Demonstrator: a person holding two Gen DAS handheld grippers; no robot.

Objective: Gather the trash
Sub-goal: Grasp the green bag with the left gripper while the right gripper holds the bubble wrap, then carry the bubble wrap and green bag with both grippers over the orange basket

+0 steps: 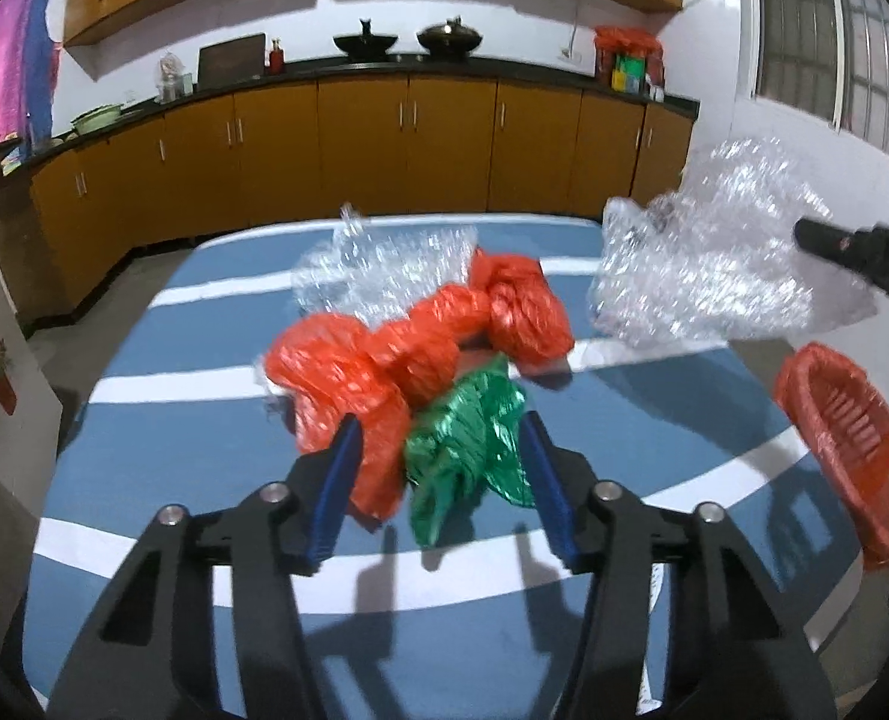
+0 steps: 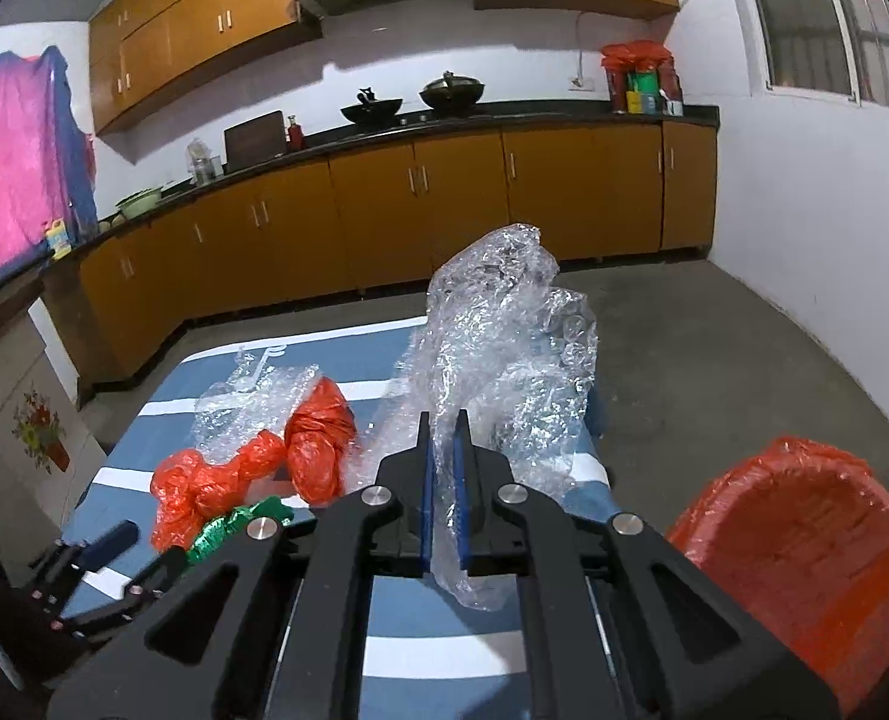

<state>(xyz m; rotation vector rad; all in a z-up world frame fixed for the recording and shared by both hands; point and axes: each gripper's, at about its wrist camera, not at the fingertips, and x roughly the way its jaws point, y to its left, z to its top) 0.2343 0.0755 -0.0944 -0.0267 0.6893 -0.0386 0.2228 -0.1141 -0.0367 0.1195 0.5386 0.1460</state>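
Note:
On the blue-and-white striped table (image 1: 144,540) lie a knotted orange plastic bag (image 1: 420,348) and a crumpled green bag (image 1: 468,444). My left gripper (image 1: 441,438) has both between its blue pads, the left pad against the orange bag and the right against the green one. Behind them rests a sheet of clear bubble wrap (image 1: 378,270). My right gripper (image 2: 443,420) is shut on another clear bubble-wrap sheet (image 2: 504,348) and holds it above the table's right side. The left wrist view shows that sheet (image 1: 714,264) hanging in the air.
An orange-lined bin (image 2: 804,570) stands off the table's right edge, also seen as the bin (image 1: 852,450) from the left. Beyond the table are bare concrete floor (image 2: 714,348) and a run of brown kitchen cabinets (image 1: 354,144).

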